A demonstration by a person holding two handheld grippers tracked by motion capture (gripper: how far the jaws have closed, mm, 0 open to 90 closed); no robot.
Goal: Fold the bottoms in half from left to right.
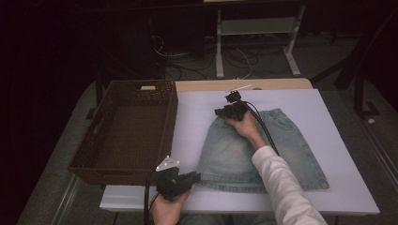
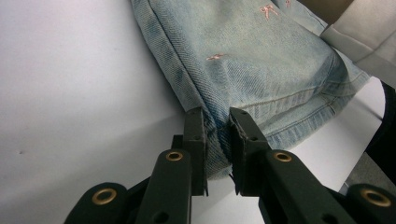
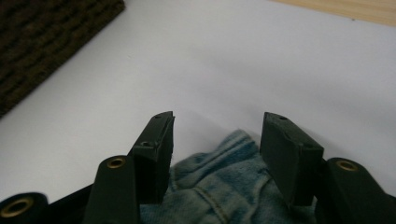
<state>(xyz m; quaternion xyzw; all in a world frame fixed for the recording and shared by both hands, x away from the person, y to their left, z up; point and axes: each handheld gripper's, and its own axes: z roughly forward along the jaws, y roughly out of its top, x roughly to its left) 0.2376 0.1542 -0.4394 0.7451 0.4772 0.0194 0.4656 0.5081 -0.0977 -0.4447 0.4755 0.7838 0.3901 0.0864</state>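
Observation:
A light blue denim skirt (image 1: 225,154) lies flat on the white table top (image 1: 197,105), waistband at the far side and hem toward the person. My left gripper (image 1: 197,176) is at the hem's near left corner. In the left gripper view its jaws (image 2: 217,126) pinch the skirt's (image 2: 261,60) side seam and hem between them. My right gripper (image 1: 218,112) rests at the waistband's left corner. In the right gripper view it stands open (image 3: 217,128), with the skirt's waistband edge (image 3: 219,186) lying between and below the jaws, not gripped.
A dark woven basket (image 1: 124,89) stands on the table's left side, next to the skirt. A white-sleeved forearm (image 1: 281,183) crosses the skirt from the bottom. Bare white table (image 1: 338,122) lies to the right. Desk legs and cables sit on the floor behind.

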